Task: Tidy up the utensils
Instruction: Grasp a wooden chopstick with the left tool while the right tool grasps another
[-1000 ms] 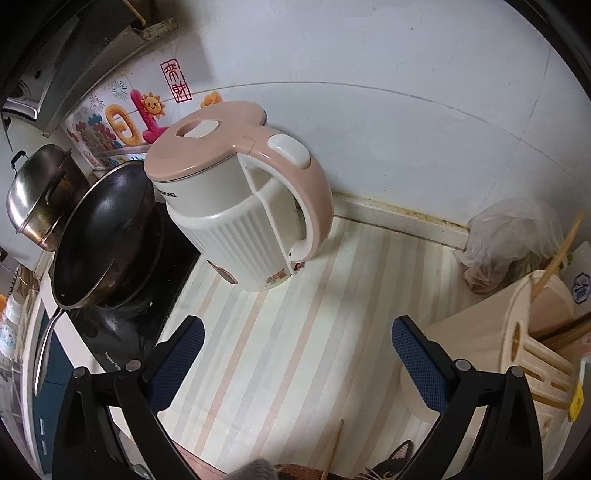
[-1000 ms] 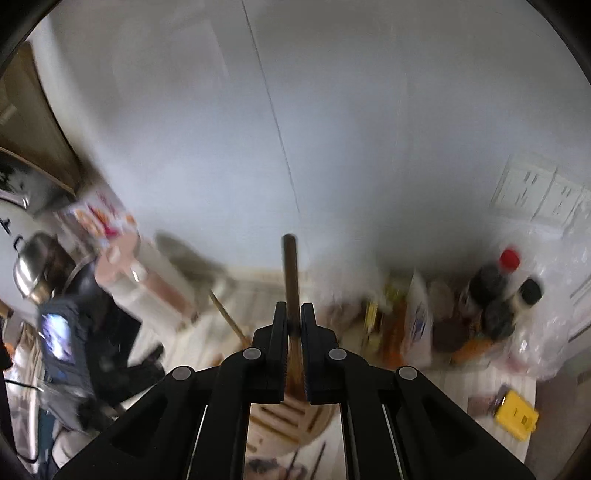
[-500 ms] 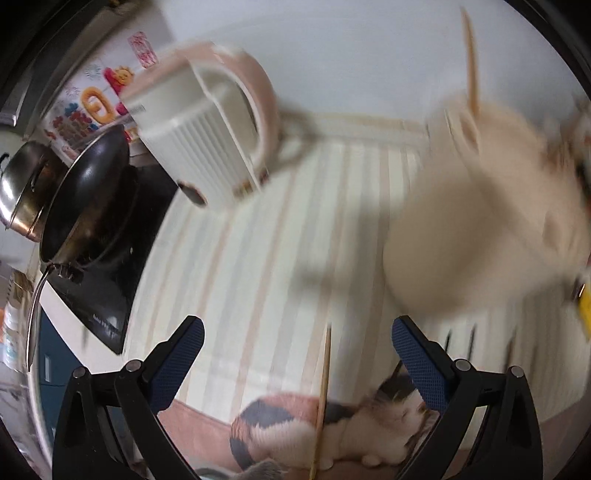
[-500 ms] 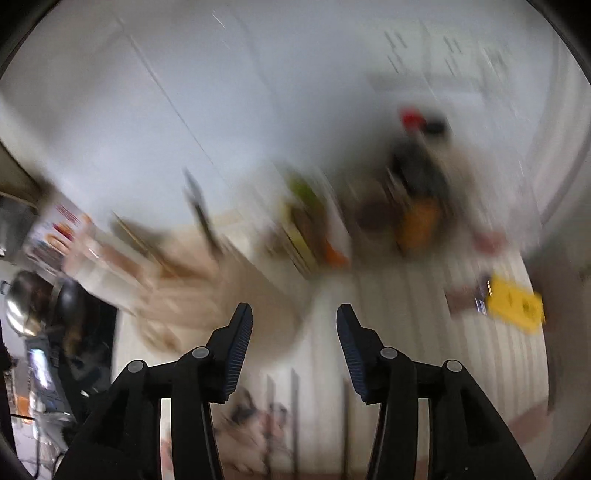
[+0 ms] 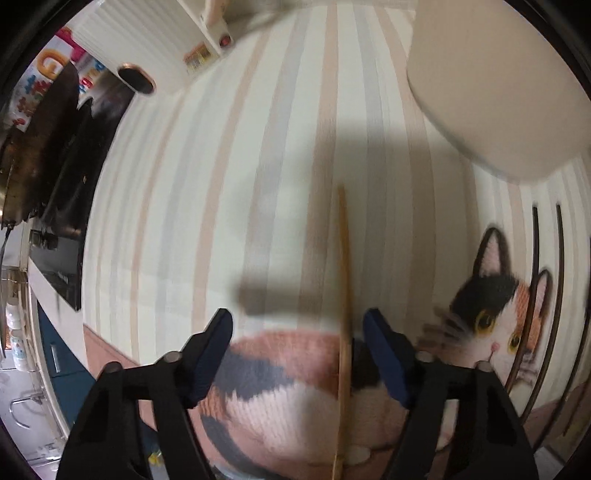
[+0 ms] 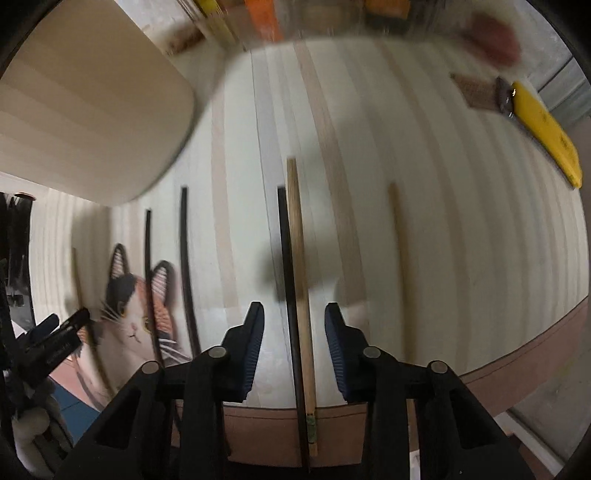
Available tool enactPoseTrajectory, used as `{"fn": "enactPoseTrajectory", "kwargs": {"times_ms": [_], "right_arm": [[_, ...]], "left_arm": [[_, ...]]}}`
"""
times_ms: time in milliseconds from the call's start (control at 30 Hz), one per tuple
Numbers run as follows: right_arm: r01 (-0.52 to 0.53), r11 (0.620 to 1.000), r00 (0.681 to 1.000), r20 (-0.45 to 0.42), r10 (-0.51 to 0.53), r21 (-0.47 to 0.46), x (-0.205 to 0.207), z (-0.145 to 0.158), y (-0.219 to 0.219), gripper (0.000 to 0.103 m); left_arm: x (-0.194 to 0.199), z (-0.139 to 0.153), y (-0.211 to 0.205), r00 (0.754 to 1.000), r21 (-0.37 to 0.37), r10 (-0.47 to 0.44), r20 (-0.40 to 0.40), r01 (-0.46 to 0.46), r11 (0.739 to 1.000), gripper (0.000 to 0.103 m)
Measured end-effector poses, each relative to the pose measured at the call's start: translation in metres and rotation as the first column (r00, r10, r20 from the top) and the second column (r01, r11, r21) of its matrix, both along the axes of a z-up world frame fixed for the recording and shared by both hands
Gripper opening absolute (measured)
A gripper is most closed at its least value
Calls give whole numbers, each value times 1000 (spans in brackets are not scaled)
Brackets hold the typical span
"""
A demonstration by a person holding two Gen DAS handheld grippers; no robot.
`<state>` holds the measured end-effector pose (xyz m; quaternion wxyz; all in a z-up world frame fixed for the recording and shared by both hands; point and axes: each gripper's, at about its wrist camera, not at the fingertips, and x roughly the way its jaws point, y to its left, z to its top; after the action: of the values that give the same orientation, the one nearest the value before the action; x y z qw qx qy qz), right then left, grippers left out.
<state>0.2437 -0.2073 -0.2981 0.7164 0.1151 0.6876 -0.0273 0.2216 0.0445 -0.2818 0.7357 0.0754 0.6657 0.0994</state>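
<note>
Dim, warm light — motion blur, fisheye-bent edges, soft gripper shadows.

Nothing is reading clearly here. A big orange letter, seemingly a "G", is showing on the colourful printed panel (image 5: 40, 70) at the left edge of the left wrist view, its other characters blurring away. The small orange-and-white sticker (image 5: 197, 59) on the white ribbed kettle body (image 5: 147, 33) is carrying print too smeared to read.

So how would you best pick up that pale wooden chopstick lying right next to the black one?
Grip the pale chopstick mid-shaft, from straight above, fingers either side. It lies flat on the striped mat tight against the black chopstick, so a pinch there would probably catch both.
</note>
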Motion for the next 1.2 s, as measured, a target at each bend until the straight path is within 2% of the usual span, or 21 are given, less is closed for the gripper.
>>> {"fn": "enactPoseTrajectory", "kwargs": {"times_ms": [33,100,167,233,267,300,400,600,700,800,967,1033,1067,1133,1200], "right_arm": [[-1,1000,1000,-6,1,-5,0,-4,0,24],[3,1000,1000,-22,-2,16,0,-12,-1,11],[4,1000,1000,-18,-3,25,0,-15,-2,12],[27,998,1000,-15,-27,50,-1,-17,-8,11],[50,996,999,-12,-49,73,-3,-17,-15,3],[68,994,998,-8,-68,83,-4,-16,-22,0],[122,985,992,9,-124,121,-8,-11,-48,0],[138,980,990,7,-140,146,-1,-9,-65,1],[110,979,994,0,-111,174,5,-13,-60,8],[91,986,996,-20,-89,137,6,-20,-46,11],[74,992,997,8,-75,99,8,-19,-41,10],[61,995,998,9,-62,76,9,-18,-38,9],[60,997,998,7,-60,58,7,-18,-29,4],[64,998,998,0,-64,20,3,-19,-26,4],[77,997,997,-9,-77,30,2,-20,-32,4]], "left_arm": [[2,1,-1,1000,-7,-6,9,6,1000,55],[7,3,-1,1000,-46,-2,22,3,999,18],[10,2,-2,1000,-63,6,22,-5,998,5],[12,1,-2,1000,-58,14,24,-13,998,5],[12,2,-1,999,-63,22,23,-21,998,5],[11,2,0,999,-68,30,21,-29,997,5],[2,-1,9,998,-81,54,14,-53,995,5],[-5,-1,22,997,-86,78,7,-77,993,5],[-6,-2,31,996,-95,91,1,-90,991,5],[-6,-3,38,995,-109,99,-7,-100,989,5],[-7,-3,53,994,-156,105,-22,-107,982,5],[-1,-3,59,990,-207,134,-43,-140,968,8],[1,-1,67,987,-249,153,-54,-162,955,8],[0,5,84,980,-320,192,-51,-198,926,8],[0,16,96,974,-366,224,-31,-220,904,8]]}}
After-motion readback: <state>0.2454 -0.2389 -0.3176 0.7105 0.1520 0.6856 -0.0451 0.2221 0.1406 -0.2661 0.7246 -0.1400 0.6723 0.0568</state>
